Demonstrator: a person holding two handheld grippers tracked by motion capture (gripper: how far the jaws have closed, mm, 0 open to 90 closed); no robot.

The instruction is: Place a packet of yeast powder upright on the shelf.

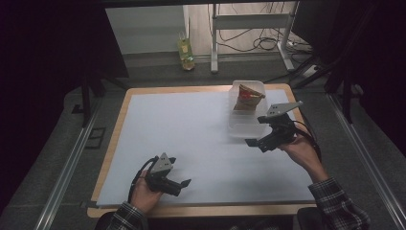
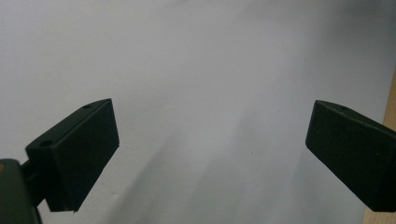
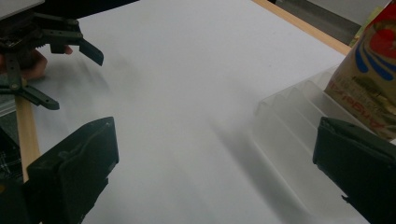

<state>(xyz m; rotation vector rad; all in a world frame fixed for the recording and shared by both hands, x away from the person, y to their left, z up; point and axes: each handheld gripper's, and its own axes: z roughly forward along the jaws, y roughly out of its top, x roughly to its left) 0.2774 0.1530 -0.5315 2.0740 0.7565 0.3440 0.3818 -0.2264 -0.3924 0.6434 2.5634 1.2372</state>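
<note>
My left gripper (image 1: 184,182) rests low at the near left of the table (image 1: 115,139), on the white sheet (image 1: 191,134) that covers most of the top. Its fingers (image 2: 77,156) stand wide apart and have hold of nothing; in the left gripper view only bare white sheet lies between them, with a strip of the table's wooden edge at the right.

My right gripper (image 1: 253,142) is at the right side of the table, held just beside the near end of the clear plastic tub (image 1: 239,125). Its fingers (image 3: 74,172) are also spread wide and grip nothing. In the right gripper view one finger sits over the open sheet and the other stands against the tub's ribbed wall (image 3: 289,116); whether it touches the wall I cannot tell.

The tub stands at the far right of the table, its long side running near to far. A snack bag (image 1: 247,97), brown with red print, stands upright in the far half of the tub; the near half holds nothing I can make out.

The two grippers are well apart, with open sheet between them. In the right gripper view my left gripper (image 3: 51,60) shows at the far left, fingers spread.

Beyond the far edge of the table, a yellowish bottle (image 1: 186,52) stands on the floor.
</note>
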